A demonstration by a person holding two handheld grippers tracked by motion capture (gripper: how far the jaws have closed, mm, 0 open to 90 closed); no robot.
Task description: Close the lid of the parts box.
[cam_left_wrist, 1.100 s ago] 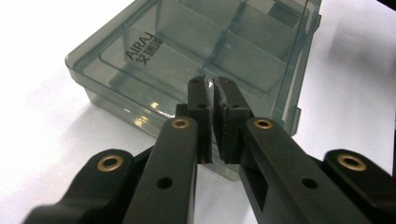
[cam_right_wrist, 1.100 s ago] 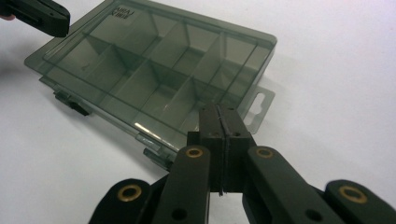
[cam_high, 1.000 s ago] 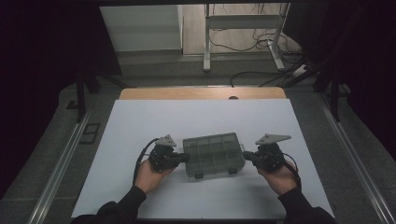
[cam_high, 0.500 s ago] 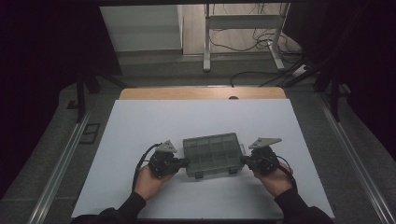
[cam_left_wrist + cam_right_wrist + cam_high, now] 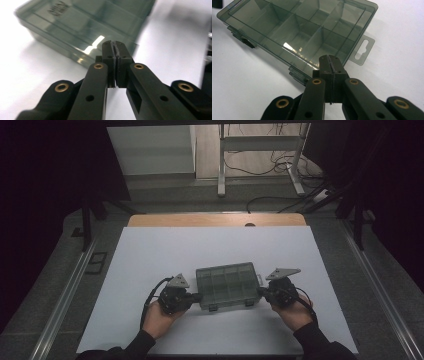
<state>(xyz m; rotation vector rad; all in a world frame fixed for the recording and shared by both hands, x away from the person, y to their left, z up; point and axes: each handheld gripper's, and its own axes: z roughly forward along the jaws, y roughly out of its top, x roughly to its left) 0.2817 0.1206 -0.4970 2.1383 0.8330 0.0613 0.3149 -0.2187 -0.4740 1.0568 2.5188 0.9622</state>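
1. Smoke-grey translucent plastic compartment box [image 5: 228, 286], rectangular and with its lid shut, is seen lying flat on the white table sheet [image 5: 150, 255], in the lower middle of the high view.
2. At the box's left end, the left gripper [image 5: 196, 297] is held in a hand [image 5: 156, 316]; its black jaws are seen pressed together with nothing between them, the tips at the box's side wall.
3. Dividers are seen through the lid, and two clasps on the near long edge.
4. A flat hang tab [image 5: 362, 50] is seen projecting from the right end.
5. At that end, the right gripper [image 5: 261, 293] is held likewise, jaws fully closed and empty, tips against the box's edge.
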